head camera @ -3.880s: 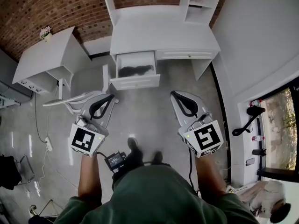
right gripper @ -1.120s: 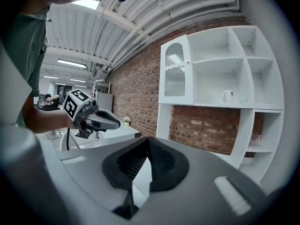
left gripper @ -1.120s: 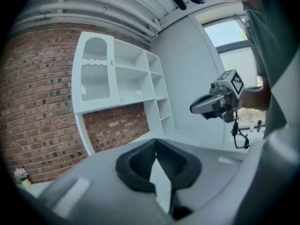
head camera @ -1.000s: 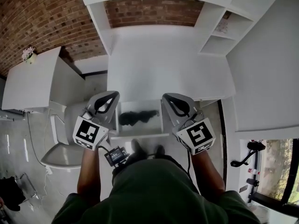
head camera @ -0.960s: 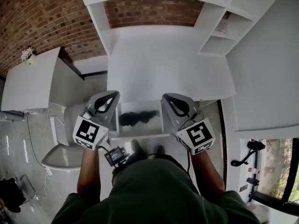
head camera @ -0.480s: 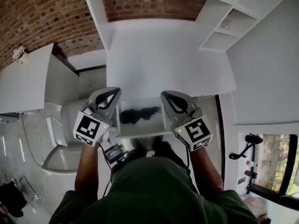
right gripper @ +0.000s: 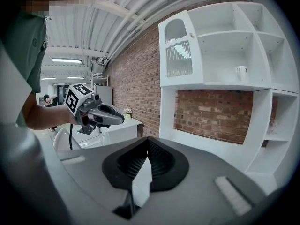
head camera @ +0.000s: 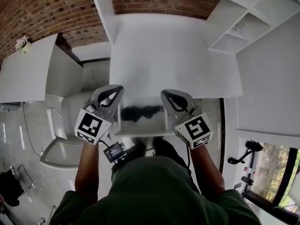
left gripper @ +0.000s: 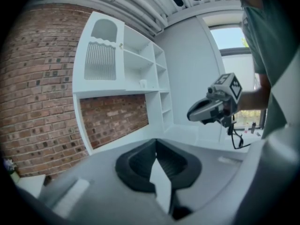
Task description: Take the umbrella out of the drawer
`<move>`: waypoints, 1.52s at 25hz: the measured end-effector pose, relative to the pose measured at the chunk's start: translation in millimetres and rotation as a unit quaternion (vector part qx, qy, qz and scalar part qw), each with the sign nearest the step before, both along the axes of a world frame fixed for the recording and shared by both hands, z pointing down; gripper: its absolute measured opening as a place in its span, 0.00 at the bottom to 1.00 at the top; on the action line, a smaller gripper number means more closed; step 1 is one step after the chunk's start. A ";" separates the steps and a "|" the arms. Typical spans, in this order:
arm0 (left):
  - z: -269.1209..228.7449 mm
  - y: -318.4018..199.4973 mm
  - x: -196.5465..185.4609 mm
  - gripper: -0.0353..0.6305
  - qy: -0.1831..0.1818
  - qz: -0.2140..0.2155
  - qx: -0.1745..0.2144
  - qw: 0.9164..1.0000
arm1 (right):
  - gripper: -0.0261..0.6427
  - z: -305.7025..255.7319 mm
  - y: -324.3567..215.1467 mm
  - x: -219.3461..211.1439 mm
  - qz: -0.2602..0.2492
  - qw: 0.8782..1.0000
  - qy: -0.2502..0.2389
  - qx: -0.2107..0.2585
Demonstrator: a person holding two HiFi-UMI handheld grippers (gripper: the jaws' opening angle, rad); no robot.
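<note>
Closest to me, my left gripper (head camera: 111, 92) and right gripper (head camera: 169, 96) are both closed, jaws pressed together with nothing between them. In the head view they sit over the two side walls of the white open drawer (head camera: 140, 133), left over the left wall and right over the right, so the drawer's whole width lies open between them. The black folded umbrella (head camera: 138, 112) lies crosswise in the drawer, toward its back, clear of both grippers and of the front rim. To my left, the white moulded chair (head camera: 58, 146) stands just beside the left gripper, so there is little room there. To my right, a strip of grey floor (head camera: 213, 114) stays free beside the drawer. Beyond the umbrella, the front edge of the white desk top (head camera: 164, 55) overhangs the drawer's back. Farther off are the white shelf unit (head camera: 241, 27) and the red brick wall (head camera: 47, 8).

Some seconds ago the drawer lay well ahead of me across open floor. A second ago the grippers already flanked it, and since then they have sunk a little.
</note>
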State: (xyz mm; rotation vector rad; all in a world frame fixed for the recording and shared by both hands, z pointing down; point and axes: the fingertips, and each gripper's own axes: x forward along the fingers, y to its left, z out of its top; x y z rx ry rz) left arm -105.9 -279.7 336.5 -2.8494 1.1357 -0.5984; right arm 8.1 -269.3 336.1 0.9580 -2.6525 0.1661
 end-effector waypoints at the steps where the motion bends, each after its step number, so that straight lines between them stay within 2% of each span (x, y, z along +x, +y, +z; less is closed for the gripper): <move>1: 3.3 -1.5 1.3 0.06 -0.003 0.000 -0.003 1.000 | 0.05 4.1 -2.4 0.9 -0.003 1.000 0.000 -0.003; 6: 32.2 -8.1 5.8 0.06 -0.023 0.004 -0.023 0.999 | 0.05 33.9 -9.0 -0.9 -0.029 0.999 0.002 -0.025; 13: 100.1 -8.6 9.6 0.06 -0.051 0.017 -0.075 0.996 | 0.05 103.0 -10.0 -8.5 -0.083 0.994 0.015 -0.069; 23: 228.0 9.6 -3.8 0.06 -0.085 0.046 -0.165 0.982 | 0.07 241.2 1.3 -41.7 -0.176 0.971 0.087 -0.137; 29: 320.8 22.7 -1.1 0.17 -0.110 0.088 -0.229 0.963 | 0.10 323.6 8.3 -59.1 -0.220 0.952 0.143 -0.156; 36: 424.9 45.7 4.2 0.34 -0.157 0.138 -0.295 0.932 | 0.21 422.6 27.6 -64.8 -0.268 0.920 0.222 -0.180; 38: 449.1 50.8 5.4 0.37 -0.168 0.143 -0.306 0.926 | 0.26 448.5 32.4 -64.0 -0.279 0.910 0.243 -0.187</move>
